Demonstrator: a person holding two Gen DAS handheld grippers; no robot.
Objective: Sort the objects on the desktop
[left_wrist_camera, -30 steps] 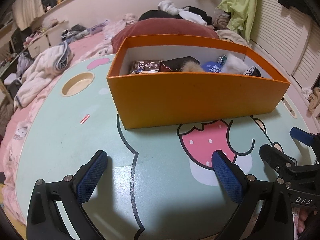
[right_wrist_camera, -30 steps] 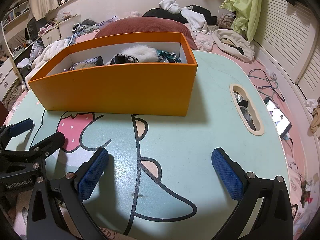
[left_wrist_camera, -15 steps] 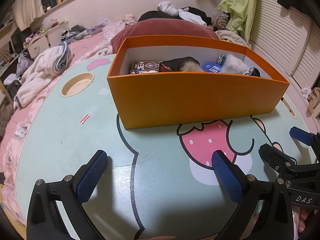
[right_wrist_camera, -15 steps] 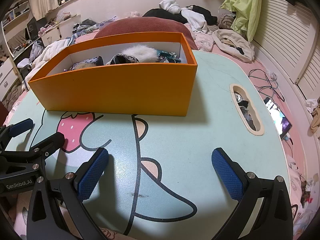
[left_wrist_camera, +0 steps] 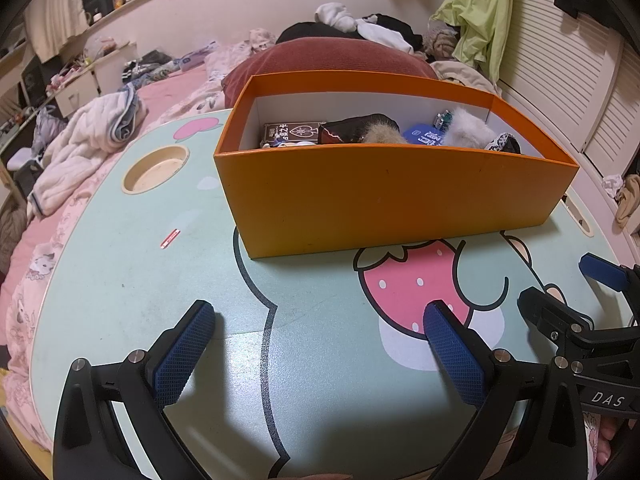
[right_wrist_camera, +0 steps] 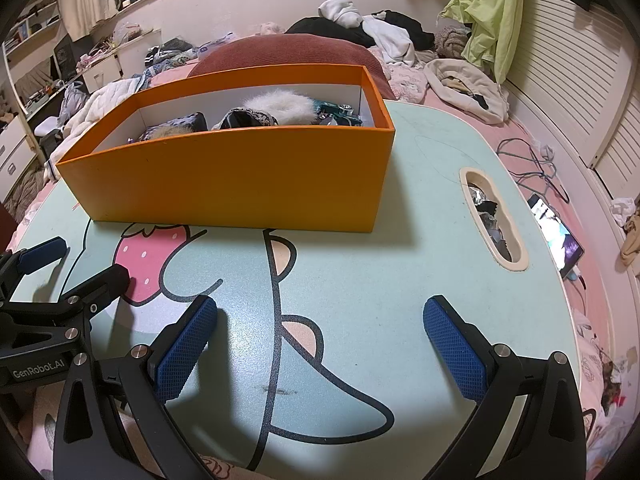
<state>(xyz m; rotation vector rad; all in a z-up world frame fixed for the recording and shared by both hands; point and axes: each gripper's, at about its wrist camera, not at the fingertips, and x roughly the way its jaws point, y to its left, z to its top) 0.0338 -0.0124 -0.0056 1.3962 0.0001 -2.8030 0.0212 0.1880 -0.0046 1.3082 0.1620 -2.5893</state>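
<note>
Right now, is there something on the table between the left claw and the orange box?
Nothing visible stands between them. The left claw is open over bare printed tabletop, and the orange cardboard box sits straight ahead. The small red strip lies off to the left, outside that path.

— Where am I working?
— A bedroom at home: my cartoon-printed lap table (left_wrist_camera: 120, 280) sits on a pink bed (left_wrist_camera: 168, 84), clothes (right_wrist_camera: 384, 36) heaped beyond its far edge, louvered closet doors (right_wrist_camera: 560, 80) alongside.
</note>
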